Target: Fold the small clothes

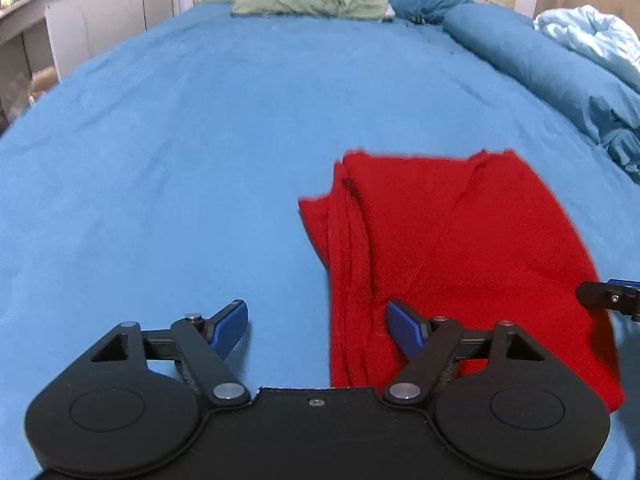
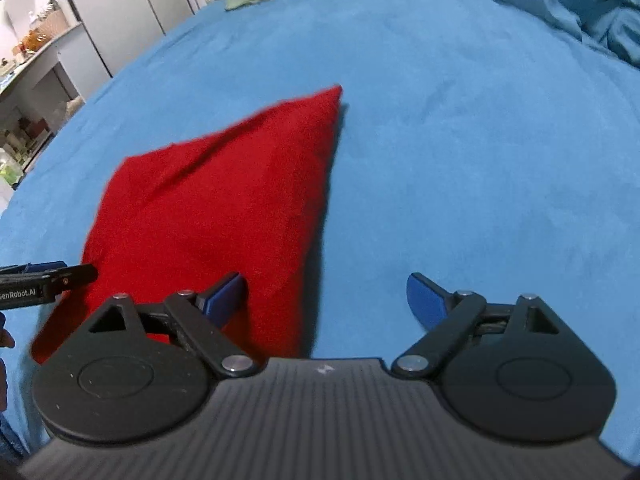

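Observation:
A red garment lies folded on the blue bed sheet, with stacked layers along its left edge. My left gripper is open over the garment's near left edge, its right finger above the cloth and its left finger above the sheet. My right gripper is open at the garment's near right edge, its left finger over the cloth. Each gripper's tip shows at the edge of the other's view: the right gripper and the left gripper. Neither holds anything.
A rolled blue duvet lies along the bed's right side with a light blue cloth behind it. Pillows and a green cloth sit at the head. White cabinets and a cluttered shelf stand to the left.

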### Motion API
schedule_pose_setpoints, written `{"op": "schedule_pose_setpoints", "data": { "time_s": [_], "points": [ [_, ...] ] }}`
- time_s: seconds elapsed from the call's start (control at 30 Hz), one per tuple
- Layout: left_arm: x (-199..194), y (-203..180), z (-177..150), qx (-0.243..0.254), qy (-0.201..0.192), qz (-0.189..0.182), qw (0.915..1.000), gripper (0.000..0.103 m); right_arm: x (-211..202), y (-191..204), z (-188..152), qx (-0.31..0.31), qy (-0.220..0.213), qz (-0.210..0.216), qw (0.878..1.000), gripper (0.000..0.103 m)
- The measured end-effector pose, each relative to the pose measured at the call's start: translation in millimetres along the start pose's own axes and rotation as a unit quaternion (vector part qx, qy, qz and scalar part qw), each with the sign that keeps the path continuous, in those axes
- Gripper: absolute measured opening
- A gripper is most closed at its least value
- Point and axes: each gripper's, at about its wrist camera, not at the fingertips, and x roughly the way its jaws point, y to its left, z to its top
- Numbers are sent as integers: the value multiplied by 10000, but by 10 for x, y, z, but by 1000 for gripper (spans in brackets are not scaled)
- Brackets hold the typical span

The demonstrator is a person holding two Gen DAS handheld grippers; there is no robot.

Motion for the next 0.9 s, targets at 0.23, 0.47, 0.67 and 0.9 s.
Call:
{"op": "schedule_pose_setpoints", "data": {
  "time_s": [0.23,0.47,0.67,0.9],
  "points": [
    [-1079,-93,134,103,-676,253,9973,95,-1016,321,131,-231,-491,-18,9985,103],
    [-2072,-247,-131,219,-963,628,9931,103,-2061,720,-59,-513,-759,-438,9948,103],
    [-2387,-252,-503,47,-776,674,9947,103,-2494,821,-381,-277,-490,-509,9971,103],
    [-2537,-355,-858,114,-624,639,9959,103,-2614,922,-802,-371,-273,-734,9962,103]
  ]
}}
